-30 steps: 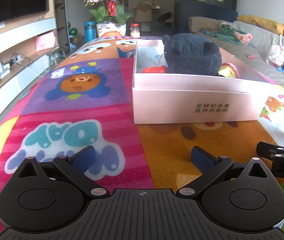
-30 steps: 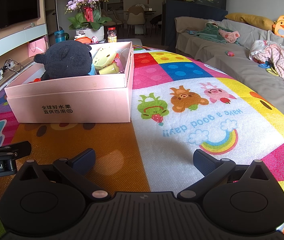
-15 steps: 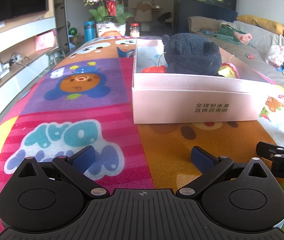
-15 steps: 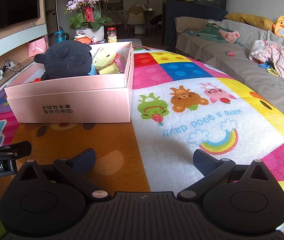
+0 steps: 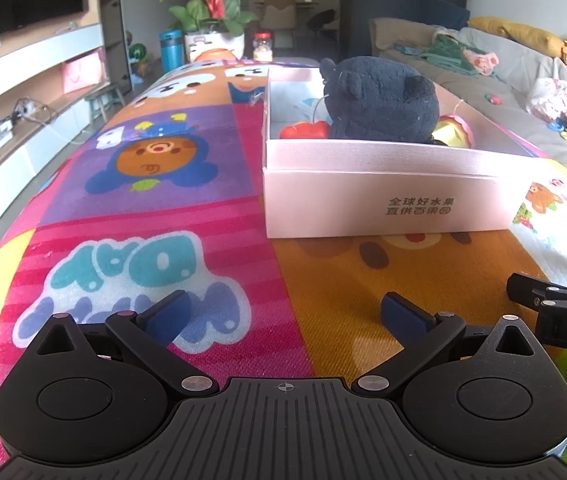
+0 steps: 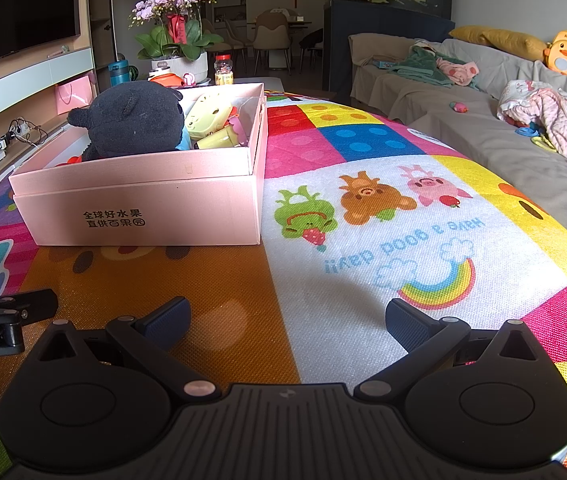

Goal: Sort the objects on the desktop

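The left gripper [image 5: 283, 316] and the right gripper [image 6: 287, 316] both rested low over the near edge of the bright cartoon-printed play mat [image 5: 155, 184], each with its blue-padded jaws spread wide and nothing between them. The two tools sat side by side, each one's tip showing at the margin of the other's view.

The things to be sorted were already gathered in the pale pink cardboard box with printed black characters [image 6: 143, 200], which stood on the mat ahead of both grippers, toward the middle of its width. Inside sat a dark grey plush bear-like toy [image 6: 135, 120], rising well above the box rim, with a pale yellow-green plastic toy [image 6: 207, 114] just beside it toward the box's far right corner and a shiny red rounded piece [image 5: 303, 131] near the front wall on the left. No loose object showed on the open mat around the box, so the sorting looked close to done.

The plush would likely be light and squashy: a grip would sink in, so taking it around the head or an ear should hold best. The plastic toys were probably hard, light and somewhat slick, better pinched across a narrow flat part. The box itself seemed thin card, apt to flex; its walls would suit a pinch at the rim near a corner.
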A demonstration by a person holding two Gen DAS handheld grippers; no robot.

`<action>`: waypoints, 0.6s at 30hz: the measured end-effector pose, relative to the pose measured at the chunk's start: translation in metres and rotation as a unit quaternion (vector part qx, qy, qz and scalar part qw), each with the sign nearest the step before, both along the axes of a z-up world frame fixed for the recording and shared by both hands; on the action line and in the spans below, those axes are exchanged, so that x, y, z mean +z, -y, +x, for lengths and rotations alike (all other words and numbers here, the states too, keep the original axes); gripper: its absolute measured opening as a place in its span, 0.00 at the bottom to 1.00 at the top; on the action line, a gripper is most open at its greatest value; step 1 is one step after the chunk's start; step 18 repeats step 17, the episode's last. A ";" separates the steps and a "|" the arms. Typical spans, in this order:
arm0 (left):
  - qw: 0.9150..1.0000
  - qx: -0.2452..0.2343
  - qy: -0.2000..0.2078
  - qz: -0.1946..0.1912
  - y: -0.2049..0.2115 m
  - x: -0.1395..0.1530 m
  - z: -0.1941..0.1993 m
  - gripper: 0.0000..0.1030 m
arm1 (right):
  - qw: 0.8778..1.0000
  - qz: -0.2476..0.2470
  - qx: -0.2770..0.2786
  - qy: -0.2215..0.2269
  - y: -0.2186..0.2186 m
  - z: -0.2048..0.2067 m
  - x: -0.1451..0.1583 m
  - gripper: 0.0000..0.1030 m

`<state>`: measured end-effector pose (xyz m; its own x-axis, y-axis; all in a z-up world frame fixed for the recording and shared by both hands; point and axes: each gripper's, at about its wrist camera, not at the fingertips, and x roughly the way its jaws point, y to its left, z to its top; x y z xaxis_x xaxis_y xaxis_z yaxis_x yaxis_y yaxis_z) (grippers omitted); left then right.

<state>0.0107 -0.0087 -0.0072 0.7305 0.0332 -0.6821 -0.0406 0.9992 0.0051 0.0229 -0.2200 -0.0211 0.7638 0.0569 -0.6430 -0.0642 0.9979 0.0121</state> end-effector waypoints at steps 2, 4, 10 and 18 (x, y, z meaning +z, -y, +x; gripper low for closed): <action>1.000 -0.001 0.002 -0.004 -0.001 0.000 -0.001 1.00 | 1.000 0.000 0.000 0.000 0.000 0.000 0.000 1.00; 1.000 -0.005 0.003 -0.005 -0.002 0.000 -0.003 1.00 | 1.000 0.000 0.000 0.000 0.000 0.000 0.000 1.00; 1.000 -0.002 0.007 -0.007 -0.002 0.000 -0.005 1.00 | 1.000 0.000 0.000 0.000 0.000 0.000 0.000 1.00; 1.000 -0.002 0.008 -0.009 -0.002 0.000 -0.005 1.00 | 1.000 0.000 0.000 0.000 0.000 0.000 0.000 1.00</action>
